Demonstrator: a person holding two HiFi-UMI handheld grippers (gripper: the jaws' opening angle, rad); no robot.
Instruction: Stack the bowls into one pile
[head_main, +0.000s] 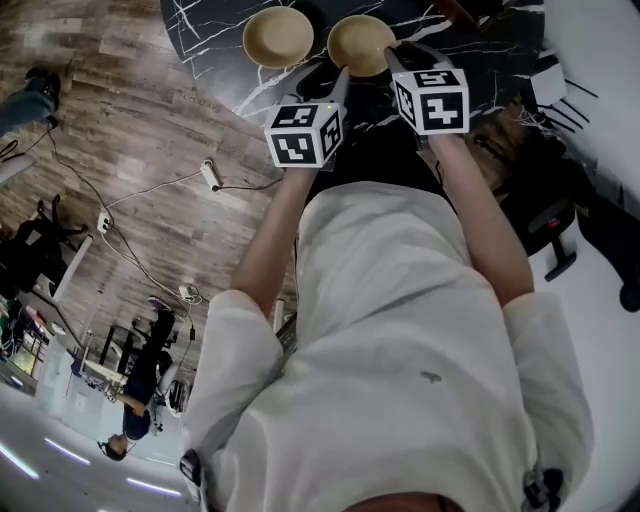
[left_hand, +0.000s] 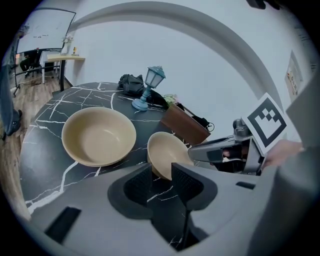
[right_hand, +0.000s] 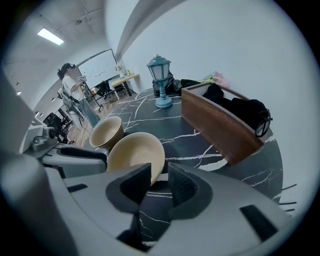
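My left fingers (left_hand: 186, 181) and right fingers (right_hand: 182, 186) are standing wide, holding nothing. The near bowl (left_hand: 167, 152) is sitting just past both pairs of tips, its rim edging into the gaps. It is looking light, stiff and probably slippery, so I am judging the rim the best hold. The second bowl (left_hand: 99, 136) is resting beside it on the counter (left_hand: 45, 150).

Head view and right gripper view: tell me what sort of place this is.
Probably an open office or lab workspace: a whiteboard and a desk stand at the back of the room, and a power strip lies on the wood floor.
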